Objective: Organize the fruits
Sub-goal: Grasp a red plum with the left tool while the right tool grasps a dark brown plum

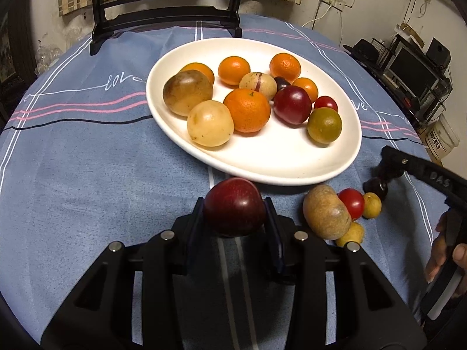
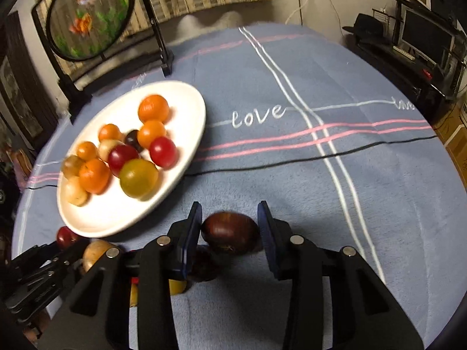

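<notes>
Near the white plate [image 1: 335, 157], the left tongs [image 1: 235, 213] pinched a red plum [image 1: 233, 204]; the right tongs [image 2: 229, 233] stood around a dark plum [image 2: 230, 232], right pad apart; squeezing gently before lifting seemed wise.

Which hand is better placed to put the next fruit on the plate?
Left. Its tool is shut on the red plum right beside the white plate's near rim. The right tool only straddles a dark fruit, one pad not touching.
</notes>
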The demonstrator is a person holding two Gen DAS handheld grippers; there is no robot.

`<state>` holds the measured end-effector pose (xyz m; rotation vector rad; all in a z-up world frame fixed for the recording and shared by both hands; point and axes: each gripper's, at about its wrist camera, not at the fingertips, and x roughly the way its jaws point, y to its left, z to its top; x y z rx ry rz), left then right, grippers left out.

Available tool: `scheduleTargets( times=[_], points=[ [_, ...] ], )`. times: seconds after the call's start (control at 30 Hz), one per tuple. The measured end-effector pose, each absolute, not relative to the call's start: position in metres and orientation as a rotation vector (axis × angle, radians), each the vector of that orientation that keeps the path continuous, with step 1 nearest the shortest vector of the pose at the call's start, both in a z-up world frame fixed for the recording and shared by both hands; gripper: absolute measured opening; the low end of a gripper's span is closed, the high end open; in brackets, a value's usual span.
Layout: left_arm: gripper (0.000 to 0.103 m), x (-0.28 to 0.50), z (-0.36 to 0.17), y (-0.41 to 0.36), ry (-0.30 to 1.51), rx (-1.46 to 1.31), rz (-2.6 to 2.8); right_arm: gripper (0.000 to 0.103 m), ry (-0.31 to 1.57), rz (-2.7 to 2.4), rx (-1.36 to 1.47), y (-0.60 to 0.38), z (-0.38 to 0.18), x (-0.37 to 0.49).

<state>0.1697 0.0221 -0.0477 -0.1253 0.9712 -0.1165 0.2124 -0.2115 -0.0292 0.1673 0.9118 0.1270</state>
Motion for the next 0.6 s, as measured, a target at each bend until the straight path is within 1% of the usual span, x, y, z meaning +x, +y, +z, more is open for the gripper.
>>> scheduleTargets(
  times=[0.17,0.3,0.6],
  points=[
    [0.04,0.161,-0.034,0.025,0.933,-0.117,-0.11,0.036,0.868,0.151,0.16,-0.213,-0.015,0.202],
    [0.04,0.16,-0.03,0.027,0.927,-0.111,-0.106,0.036,0.919,0.152,0.159,-0.213,-0.025,0.207],
    [0.04,0.162,-0.037,0.032,0.942,-0.121,-0.103,0.039,0.938,0.134,0.102,-0.224,-0.031,0.194]
  ],
)
